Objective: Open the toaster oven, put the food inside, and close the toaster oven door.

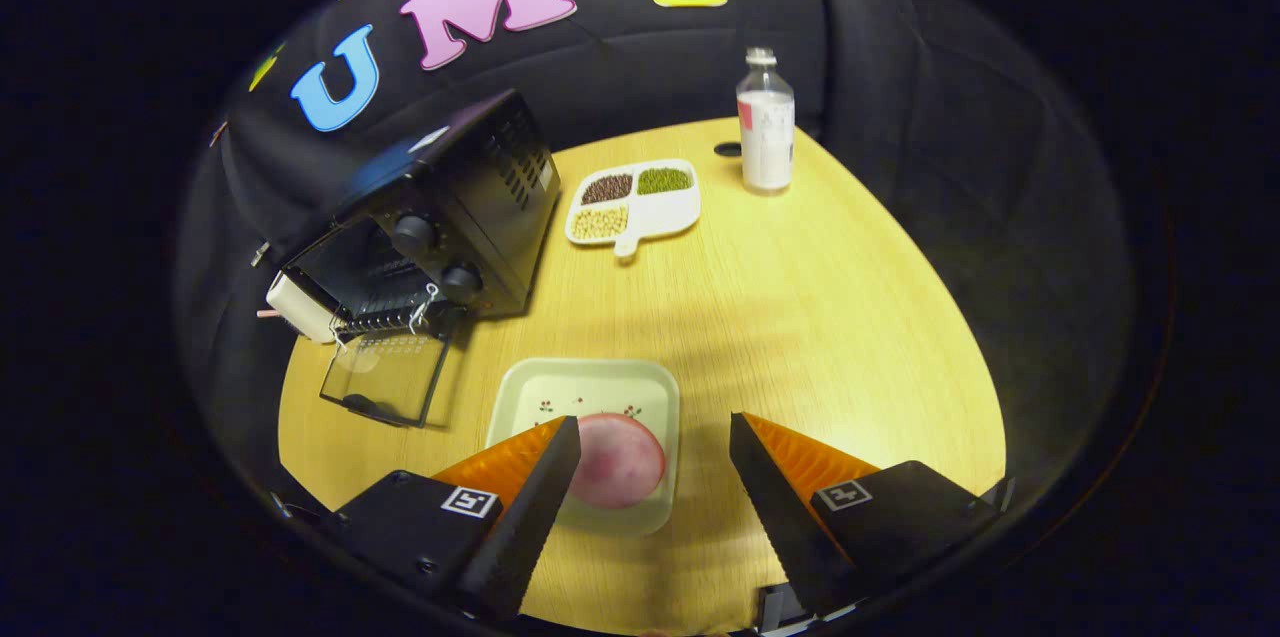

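- The gripper (pixel 655 462) is spread wide, its two fingers well apart, clasping nothing; each finger body carries a small square black-and-white marker.
- Between the fingers, nearer the left one, a round pinkish piece of food (pixel 615 460) lies on a pale square plate (pixel 560 387); the left fingertip overlaps the food's edge in view, but I cannot tell whether it touches.
- The plate bears a small dotted sprig pattern; no writing on it can be read.
- At about 10 o'clock from the fingers stands the black toaster oven (pixel 470 187), its glass door (pixel 385 377) dropped fully open onto the wooden table (pixel 800 317), with two round knobs (pixel 437 257) on its front and a wire rack showing inside.
- At 12 o'clock, beyond the plate, sits a white divided dish (pixel 672 209) with three lots of beans: dark, green and pale.
- At about 1 o'clock stands a bottle (pixel 766 122) with a white label and a red patch; its print is too small to read.
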`<state>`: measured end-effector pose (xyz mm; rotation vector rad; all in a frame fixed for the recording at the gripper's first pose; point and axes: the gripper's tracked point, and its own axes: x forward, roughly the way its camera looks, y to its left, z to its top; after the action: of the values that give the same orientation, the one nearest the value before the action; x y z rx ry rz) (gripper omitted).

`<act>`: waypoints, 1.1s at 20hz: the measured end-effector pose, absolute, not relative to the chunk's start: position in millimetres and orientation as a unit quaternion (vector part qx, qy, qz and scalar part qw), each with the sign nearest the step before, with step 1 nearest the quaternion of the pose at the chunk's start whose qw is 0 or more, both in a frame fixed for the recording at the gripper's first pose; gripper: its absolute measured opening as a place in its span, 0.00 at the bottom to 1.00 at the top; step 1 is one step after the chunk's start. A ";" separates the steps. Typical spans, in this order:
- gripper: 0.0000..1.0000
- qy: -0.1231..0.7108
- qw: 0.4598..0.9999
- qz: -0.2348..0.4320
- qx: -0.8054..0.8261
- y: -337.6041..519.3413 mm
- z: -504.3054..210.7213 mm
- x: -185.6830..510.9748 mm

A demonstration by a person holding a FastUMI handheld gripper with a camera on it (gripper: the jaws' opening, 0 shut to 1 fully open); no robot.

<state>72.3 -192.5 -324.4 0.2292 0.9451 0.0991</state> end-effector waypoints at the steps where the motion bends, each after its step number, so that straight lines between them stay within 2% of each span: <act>1: 0.99 0.466 0.876 0.056 0.109 -192.9 -331.4 66.2; 6: 0.97 0.515 0.840 0.097 0.142 -175.5 -354.7 39.9; 9: 0.90 0.527 0.828 0.113 0.154 -165.1 -365.8 34.5; 11: 0.90 0.532 0.822 0.122 0.165 -157.5 -369.1 31.0; 12: 0.86 0.533 0.820 0.120 0.168 -158.3 -367.4 29.5; 13: 0.74 0.535 0.817 0.125 0.176 -157.1 -371.3 28.1; 14: 0.69 0.535 0.814 0.127 0.186 -155.4 -368.9 27.0; 16: 0.66 0.538 0.810 0.122 0.197 -155.5 -373.5 29.7; 18: 0.49 0.542 0.809 0.107 0.203 -161.4 -378.2 31.6; 19: 0.34 0.541 0.809 0.099 0.205 -162.0 -381.9 34.0; 21: 0.21 0.545 0.809 0.092 0.202 -164.3 -382.2 33.1; 22: 0.19 0.549 0.808 0.085 0.197 -165.9 -382.2 32.6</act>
<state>32.6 -165.9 -382.2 0.4217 1.1751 0.1826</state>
